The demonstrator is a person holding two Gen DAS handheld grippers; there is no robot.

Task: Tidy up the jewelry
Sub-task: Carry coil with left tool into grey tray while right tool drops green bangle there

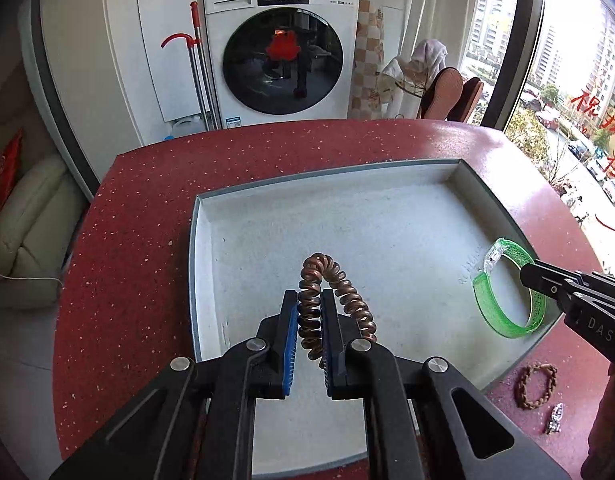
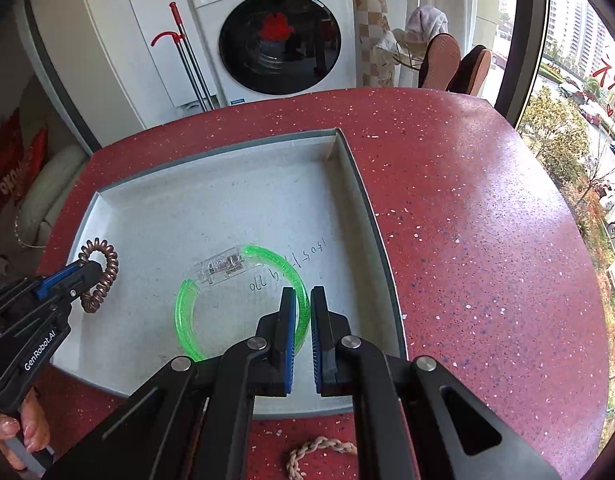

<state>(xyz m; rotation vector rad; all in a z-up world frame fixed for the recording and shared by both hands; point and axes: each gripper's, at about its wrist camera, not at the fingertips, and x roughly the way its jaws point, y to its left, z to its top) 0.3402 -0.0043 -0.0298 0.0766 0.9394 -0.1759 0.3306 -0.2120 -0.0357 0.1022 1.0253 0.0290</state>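
Note:
A shallow grey tray [image 1: 211, 240] lies on the red speckled table [image 1: 147, 184]. My left gripper [image 1: 310, 300] is shut on a brown coiled spiral bracelet [image 1: 339, 280] and holds it over the tray's near left part; it also shows in the right wrist view [image 2: 101, 264]. My right gripper [image 2: 303, 296] is shut on the rim of a green translucent bangle [image 2: 187, 312] with a clear clasp [image 2: 221, 266], over the tray's right side. The bangle also shows in the left wrist view [image 1: 503, 320].
A brown braided bracelet [image 1: 537, 384] and a small silver piece [image 1: 555, 418] lie on the table near the tray's near right corner. A washing machine [image 1: 281, 48] stands behind the table. A window [image 1: 579, 100] is to the right.

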